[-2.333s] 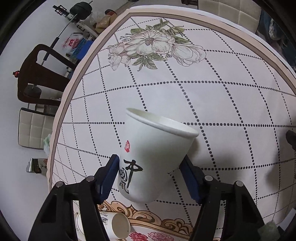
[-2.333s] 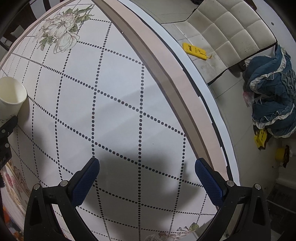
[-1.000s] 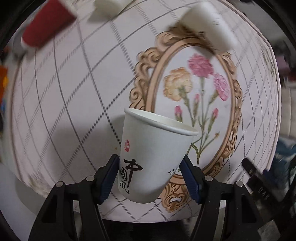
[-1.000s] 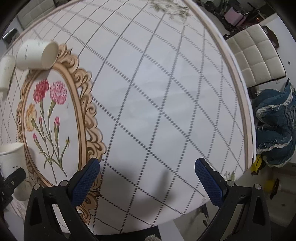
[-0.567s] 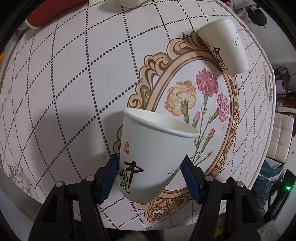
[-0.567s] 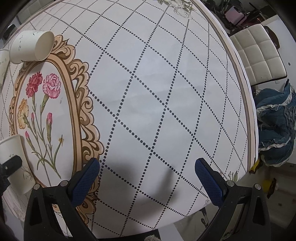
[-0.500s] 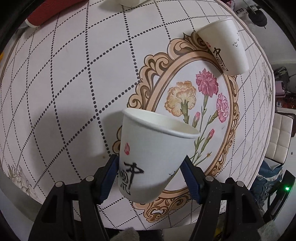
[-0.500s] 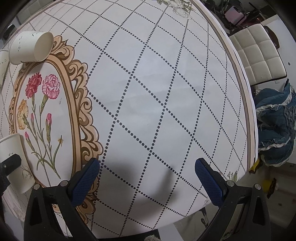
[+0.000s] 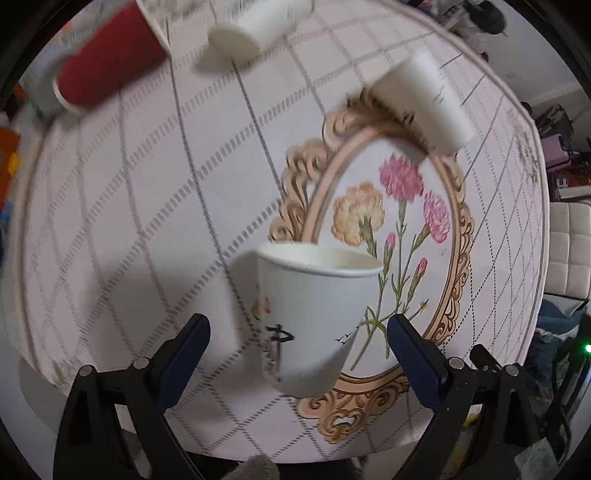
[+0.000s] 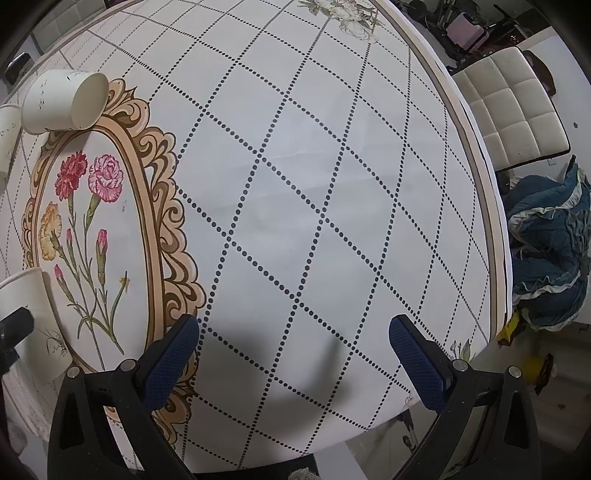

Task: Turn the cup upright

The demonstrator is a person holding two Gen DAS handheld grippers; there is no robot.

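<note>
Cup upright on the table, both grippers spread.

The round table (image 9: 155, 206) carries a dotted-grid cloth with a framed flower print. The white cup (image 9: 314, 317) stands mouth up at the near edge of that frame, between the fingers of the left gripper (image 9: 298, 347), whose jaws are spread and clear of its sides. The right gripper (image 10: 293, 349) hangs with jaws wide apart over bare cloth. Farther off, a red cup (image 9: 107, 59) and two white cups (image 9: 421, 99) (image 9: 258, 22) lie on their sides.
</note>
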